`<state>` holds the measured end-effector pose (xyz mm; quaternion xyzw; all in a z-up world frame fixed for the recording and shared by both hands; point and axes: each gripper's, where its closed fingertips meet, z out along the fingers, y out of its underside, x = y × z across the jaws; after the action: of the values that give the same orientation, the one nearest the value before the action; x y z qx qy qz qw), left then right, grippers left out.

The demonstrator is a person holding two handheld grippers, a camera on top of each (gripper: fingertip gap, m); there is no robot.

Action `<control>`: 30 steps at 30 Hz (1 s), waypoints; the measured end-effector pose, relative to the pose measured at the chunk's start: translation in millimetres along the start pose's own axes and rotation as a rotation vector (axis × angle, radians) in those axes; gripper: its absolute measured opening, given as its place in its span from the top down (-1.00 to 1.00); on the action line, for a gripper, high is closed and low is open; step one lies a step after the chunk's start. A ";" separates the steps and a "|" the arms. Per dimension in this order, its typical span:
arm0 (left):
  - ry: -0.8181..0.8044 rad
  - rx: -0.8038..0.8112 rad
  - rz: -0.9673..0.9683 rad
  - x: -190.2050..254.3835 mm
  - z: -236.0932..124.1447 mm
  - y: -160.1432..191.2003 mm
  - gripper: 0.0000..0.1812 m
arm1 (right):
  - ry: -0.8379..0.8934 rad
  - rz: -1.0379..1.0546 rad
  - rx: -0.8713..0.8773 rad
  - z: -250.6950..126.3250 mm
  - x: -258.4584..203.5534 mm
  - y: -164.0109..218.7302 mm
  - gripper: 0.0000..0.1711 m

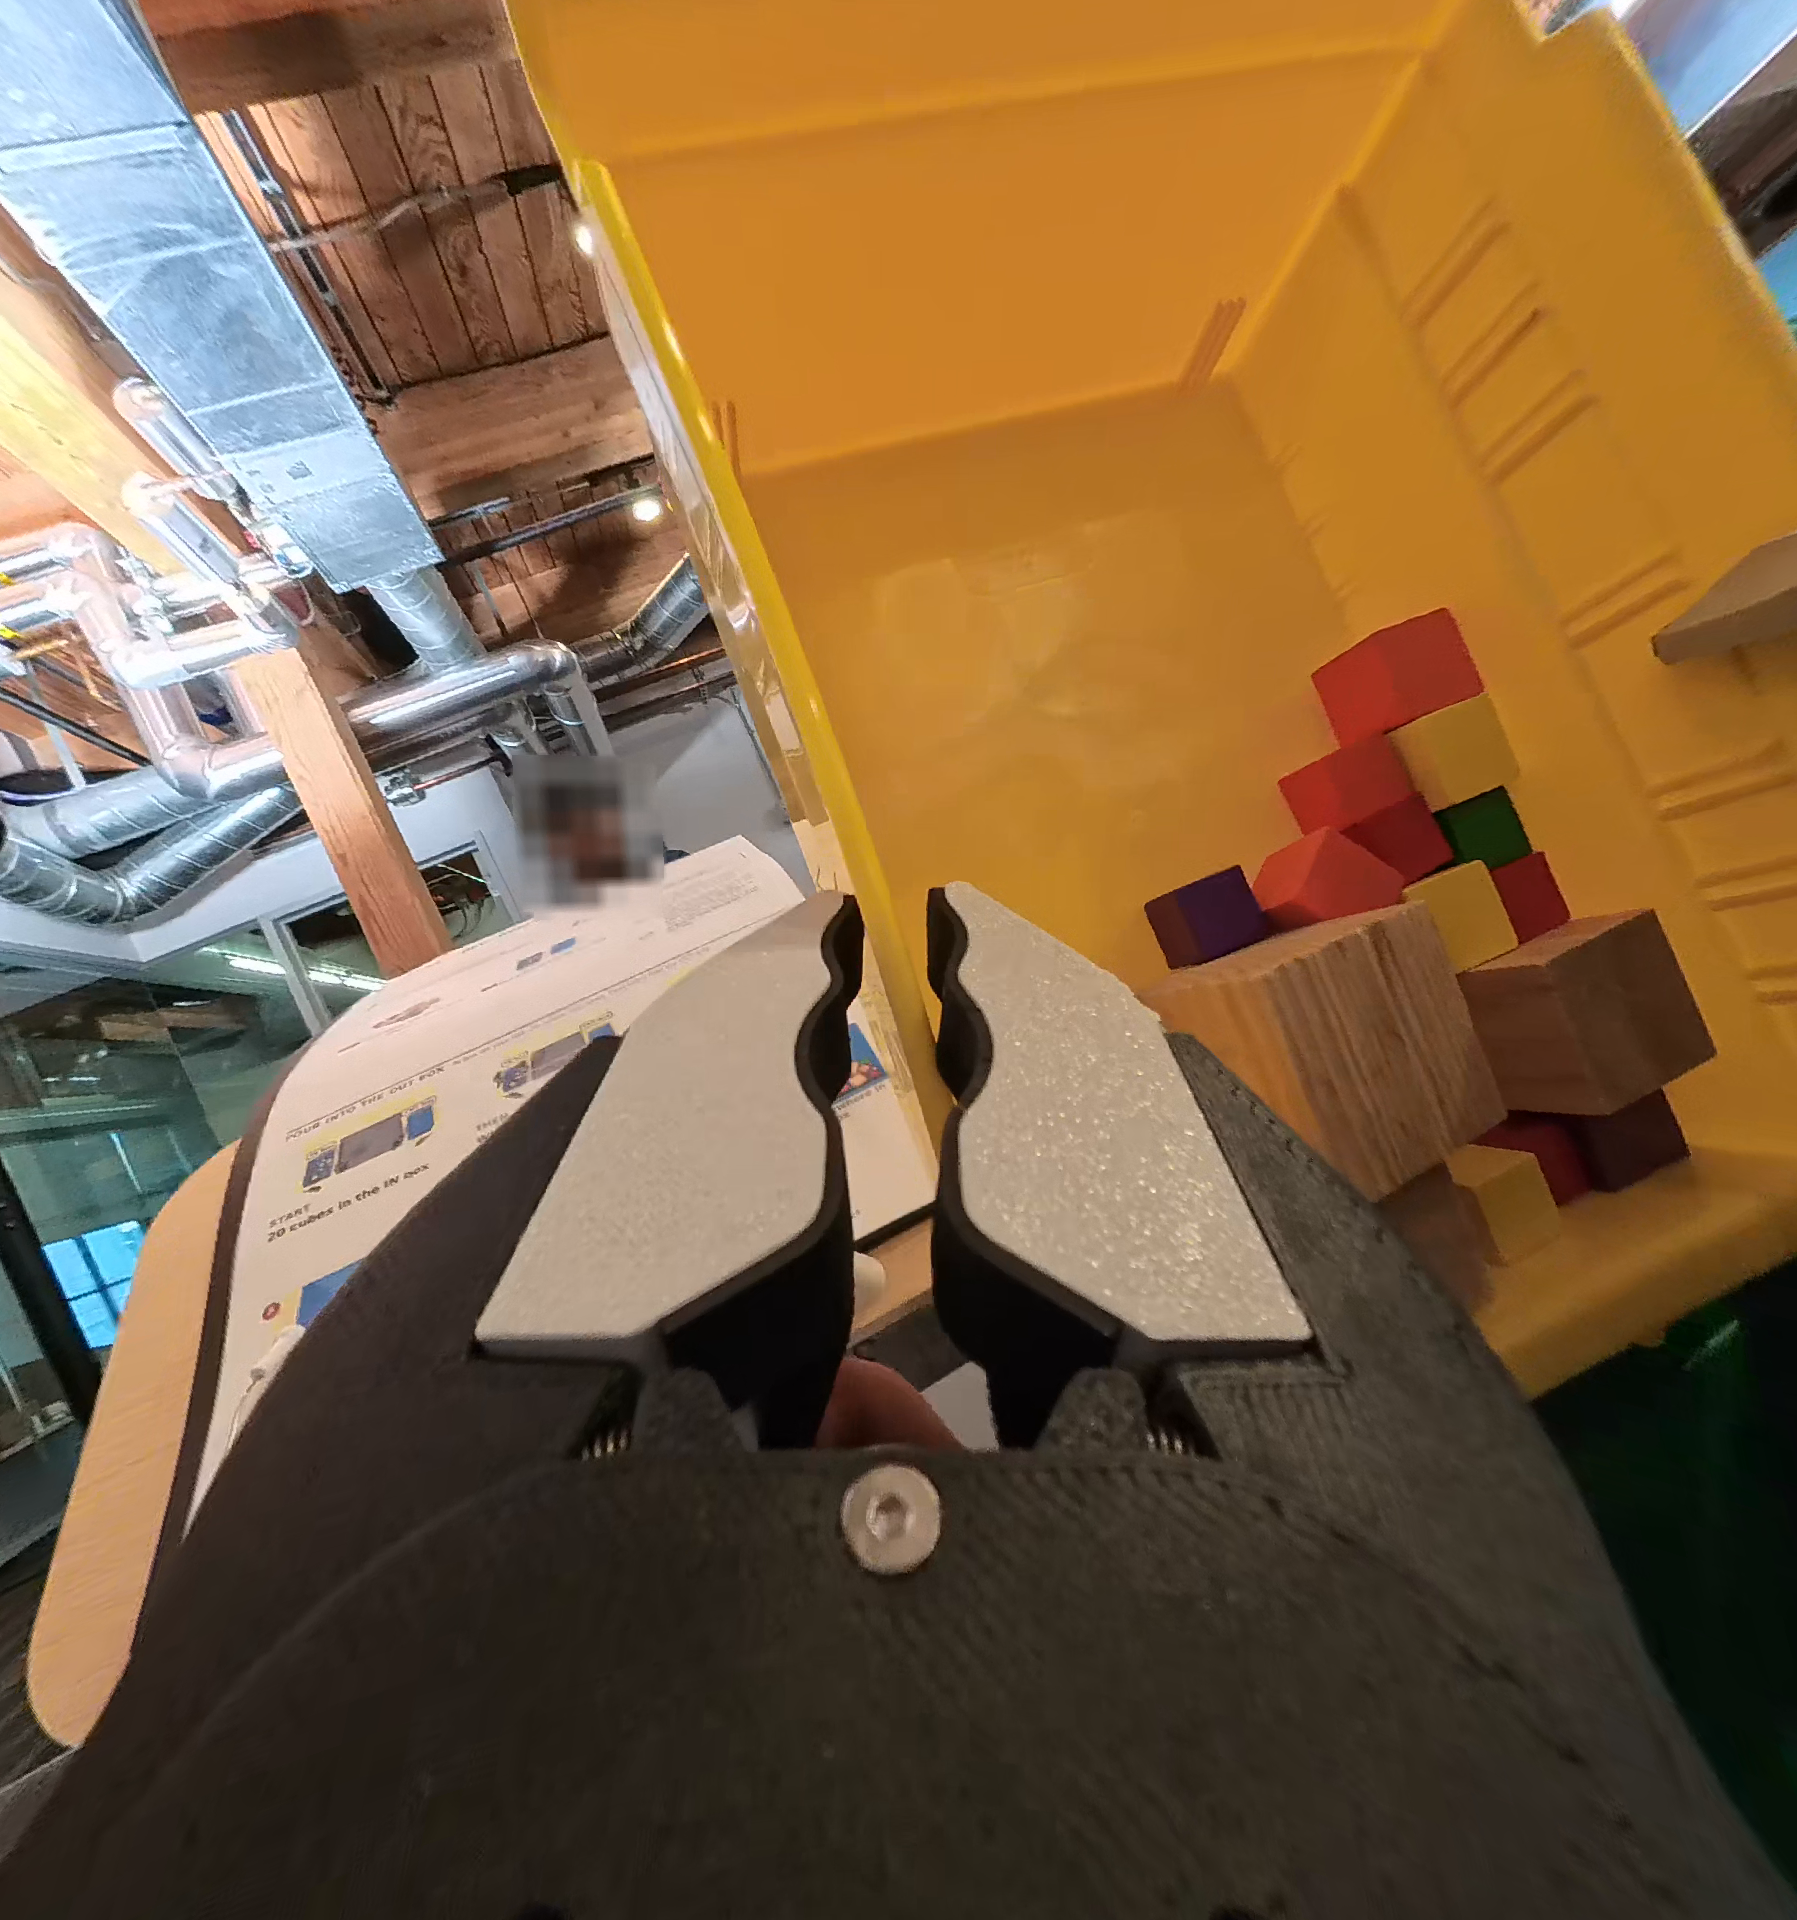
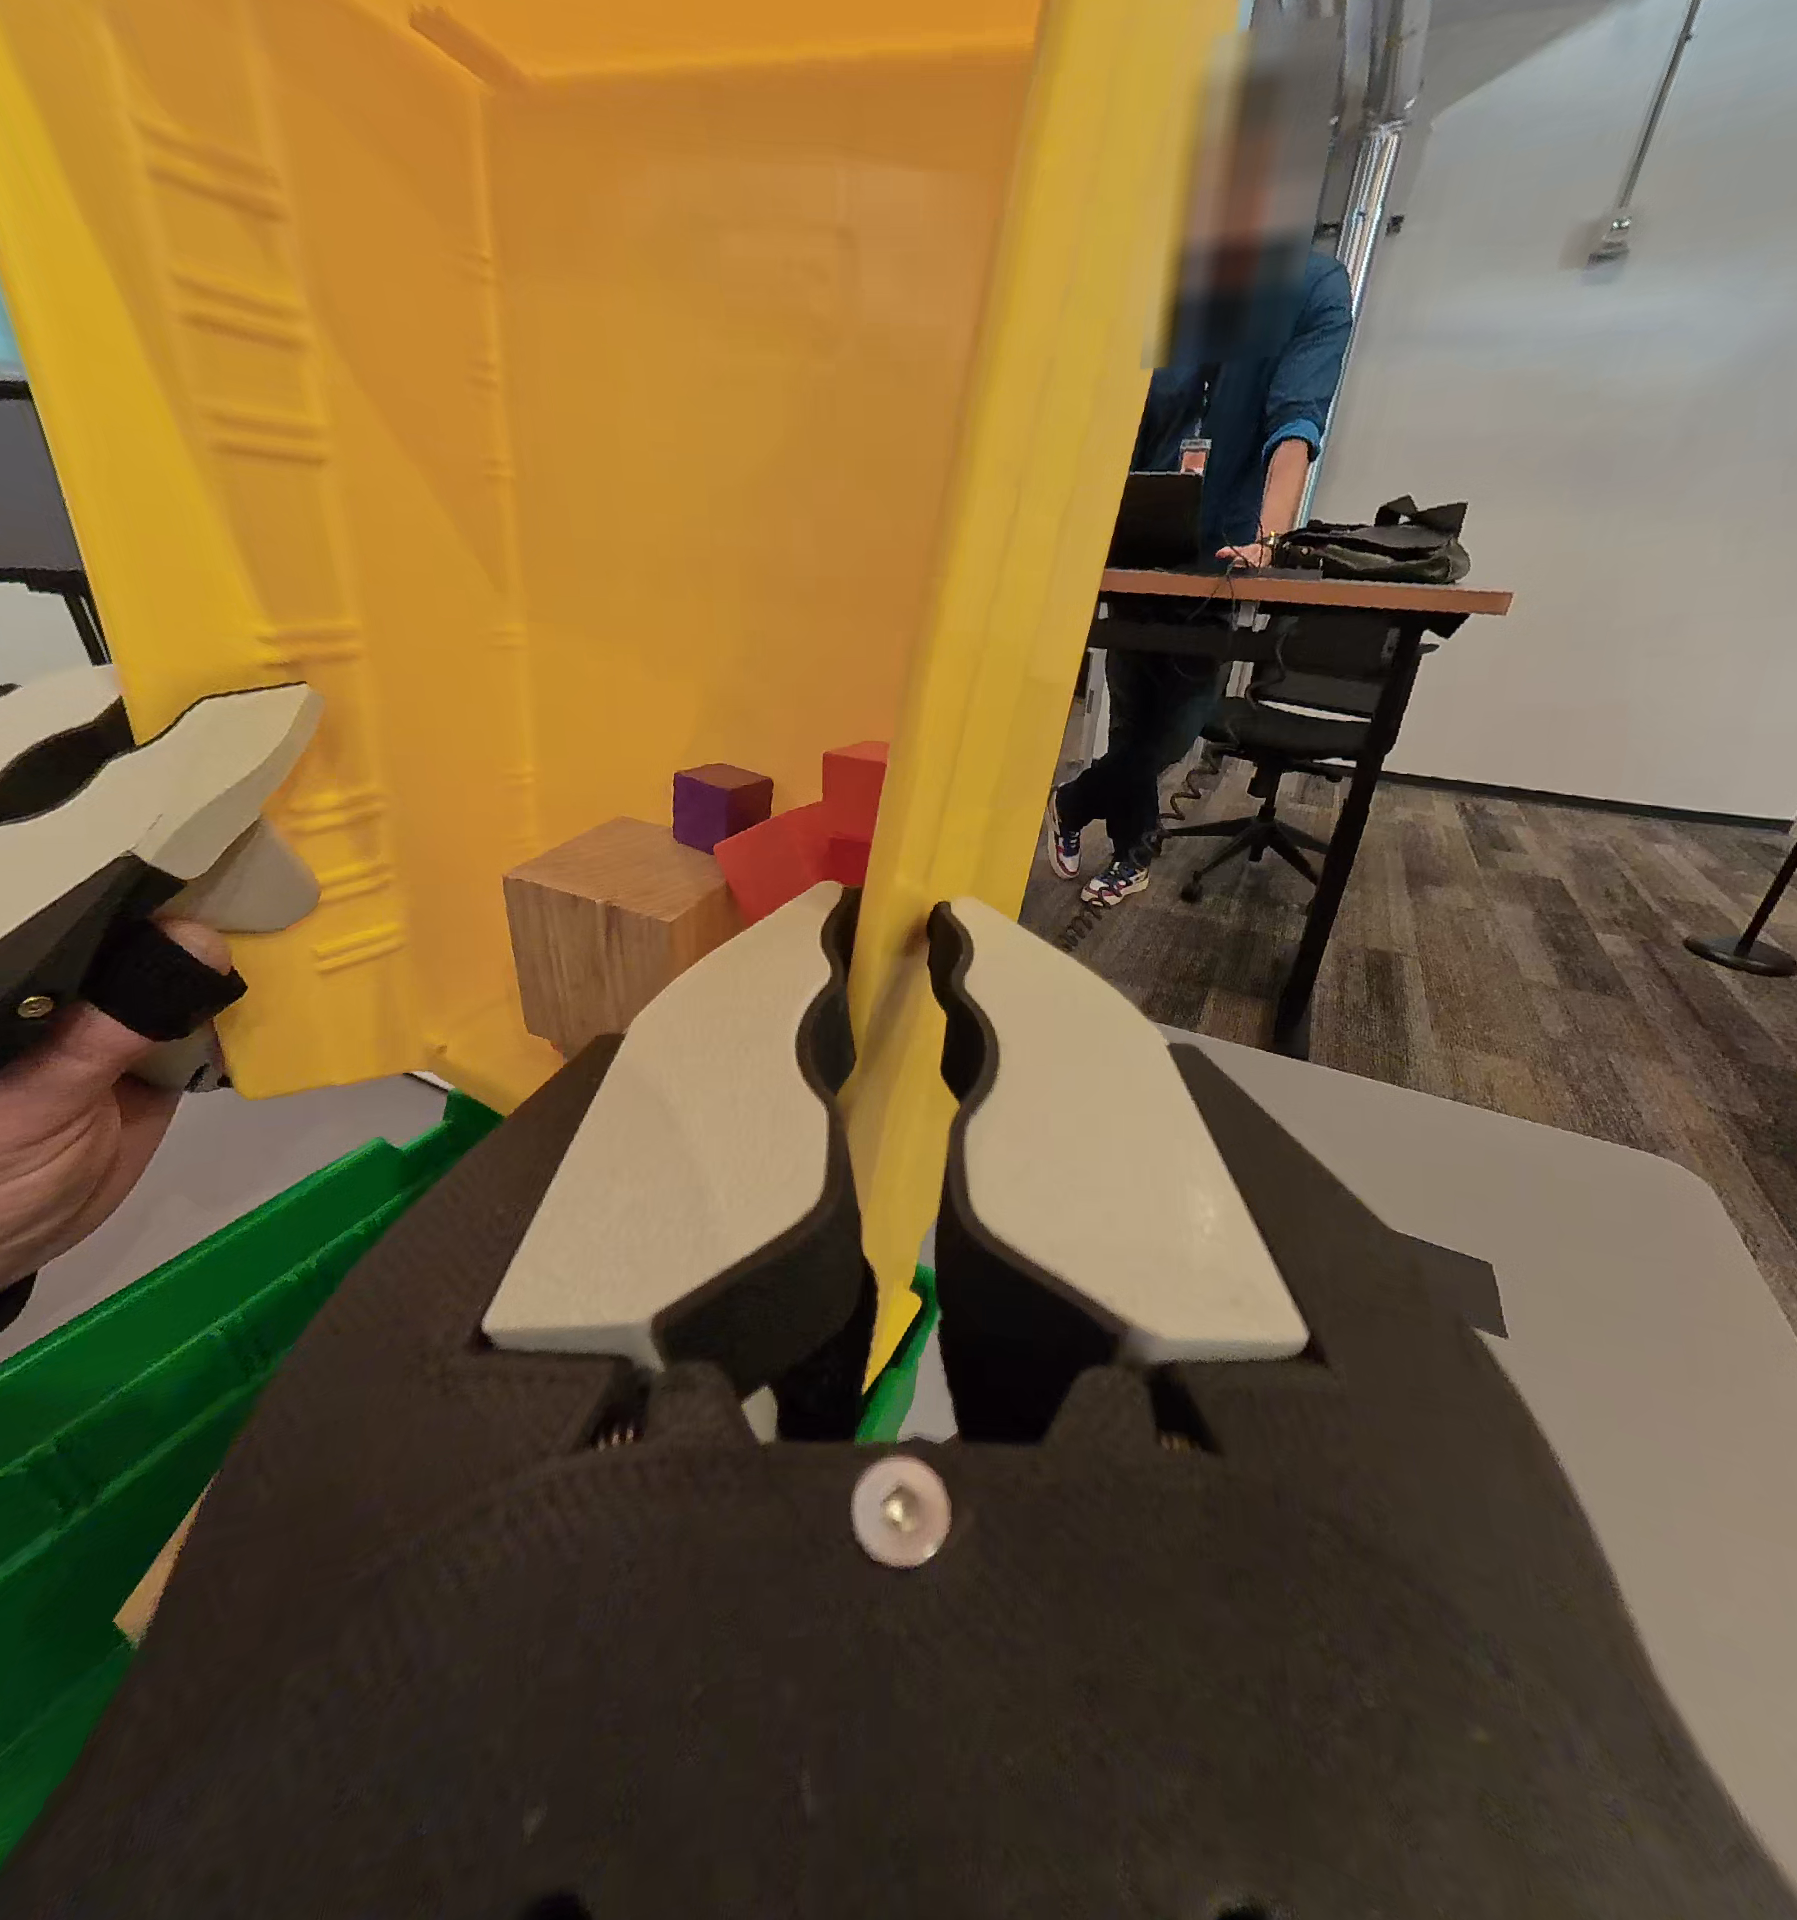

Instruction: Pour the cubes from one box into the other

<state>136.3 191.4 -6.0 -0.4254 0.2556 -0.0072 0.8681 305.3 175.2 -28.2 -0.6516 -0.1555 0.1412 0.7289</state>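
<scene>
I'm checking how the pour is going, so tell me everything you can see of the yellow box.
The yellow box is a moulded plastic bin with ribbed side walls, tipped steeply above the green box. The left gripper and right gripper each pinch a side wall. The cubes, small painted ones and larger wooden ones, are piled at its low end, still inside.

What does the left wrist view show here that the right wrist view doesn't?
Only the left wrist view: the printed sheet, ceiling ducts, and yellow cubes and a green cube.
Only the right wrist view: the green box, a person at a desk, and the left hand-held gripper from outside.
Both: the tilted yellow box, and a purple cube beside red cubes.
</scene>
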 end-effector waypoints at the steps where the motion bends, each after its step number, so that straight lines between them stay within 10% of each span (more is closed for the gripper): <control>1: 0.001 -0.002 -0.012 0.3 -0.6 0.2 0.87 | -0.003 -0.007 0.008 -0.7 -0.6 -2.4 0.91; 30: -0.065 0.040 -0.010 -9.2 -1.3 14.7 0.87 | -0.043 -0.035 0.033 11.0 -8.0 1.3 0.90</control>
<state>124.7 201.9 -13.5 -0.4091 0.2250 -0.0028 0.8843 293.5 182.0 -28.7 -0.6333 -0.1803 0.1451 0.7385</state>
